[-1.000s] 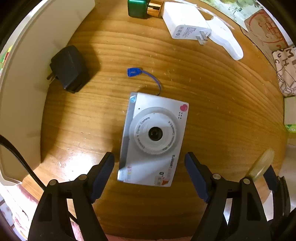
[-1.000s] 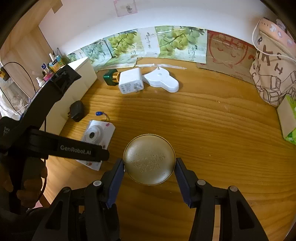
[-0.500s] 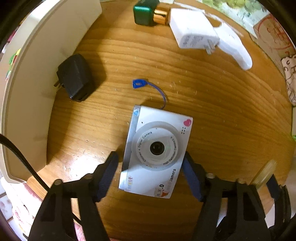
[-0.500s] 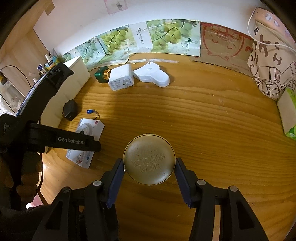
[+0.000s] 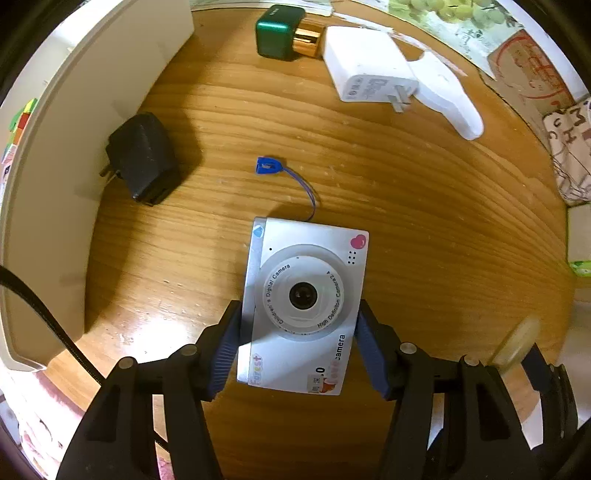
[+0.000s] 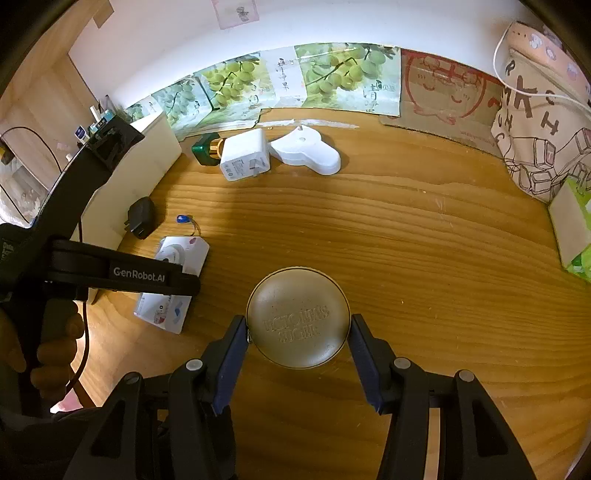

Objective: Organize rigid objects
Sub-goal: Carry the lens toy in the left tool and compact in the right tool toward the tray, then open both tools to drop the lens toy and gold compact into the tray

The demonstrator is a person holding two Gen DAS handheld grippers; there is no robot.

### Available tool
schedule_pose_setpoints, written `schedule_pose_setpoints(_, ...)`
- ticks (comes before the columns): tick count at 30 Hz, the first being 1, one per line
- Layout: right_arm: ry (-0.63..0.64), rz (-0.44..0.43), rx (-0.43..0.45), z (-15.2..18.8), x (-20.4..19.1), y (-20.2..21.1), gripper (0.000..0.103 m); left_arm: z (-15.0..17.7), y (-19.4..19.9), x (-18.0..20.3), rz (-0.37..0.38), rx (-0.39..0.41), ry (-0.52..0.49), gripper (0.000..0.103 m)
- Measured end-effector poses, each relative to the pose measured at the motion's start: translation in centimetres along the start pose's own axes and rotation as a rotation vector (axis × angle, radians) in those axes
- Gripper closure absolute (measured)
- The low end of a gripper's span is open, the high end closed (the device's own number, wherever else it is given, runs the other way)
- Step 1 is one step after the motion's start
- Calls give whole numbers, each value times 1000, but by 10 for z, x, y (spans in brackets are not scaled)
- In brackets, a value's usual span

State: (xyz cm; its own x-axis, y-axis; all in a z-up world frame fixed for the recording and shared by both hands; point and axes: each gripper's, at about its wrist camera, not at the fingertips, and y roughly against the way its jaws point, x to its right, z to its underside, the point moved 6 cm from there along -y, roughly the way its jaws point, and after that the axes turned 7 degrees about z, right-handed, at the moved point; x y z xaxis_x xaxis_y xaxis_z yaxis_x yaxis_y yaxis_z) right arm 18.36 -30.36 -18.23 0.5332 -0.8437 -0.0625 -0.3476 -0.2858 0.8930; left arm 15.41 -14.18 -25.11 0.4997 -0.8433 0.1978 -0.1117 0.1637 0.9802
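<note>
**Two grippers, two objects in their jaws**

Two grips showed. The left gripper (image 5: 301, 347) pointed straight down, its jaws closing on the silver toy camera (image 5: 303, 306), pads touching both sides as it lay on the wooden table (image 5: 424, 229). The right gripper (image 6: 297, 360) held a round gold tin (image 6: 298, 323) clamped between its jaws. Beyond the camera, at ten o'clock, lay a black adapter (image 5: 142, 158); at twelve, a green box (image 5: 279, 35) and a white charger (image 5: 369, 70).

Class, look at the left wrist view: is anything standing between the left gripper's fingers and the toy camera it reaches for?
Nothing visible does. The left gripper is closing, its fingers straddling the silver camera directly; the blue strap tag lies beyond it.
</note>
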Motion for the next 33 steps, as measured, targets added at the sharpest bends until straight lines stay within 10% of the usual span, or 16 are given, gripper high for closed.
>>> schedule_pose_setpoints(17, -7, 44, 70, -3, -33, 18, 48, -14, 80, 15, 183, 331, -205, 42)
schedule_pose_setpoints(33, 41, -35, 227, -30, -127, 34, 48, -14, 184, -50, 361, 699, -286, 42)
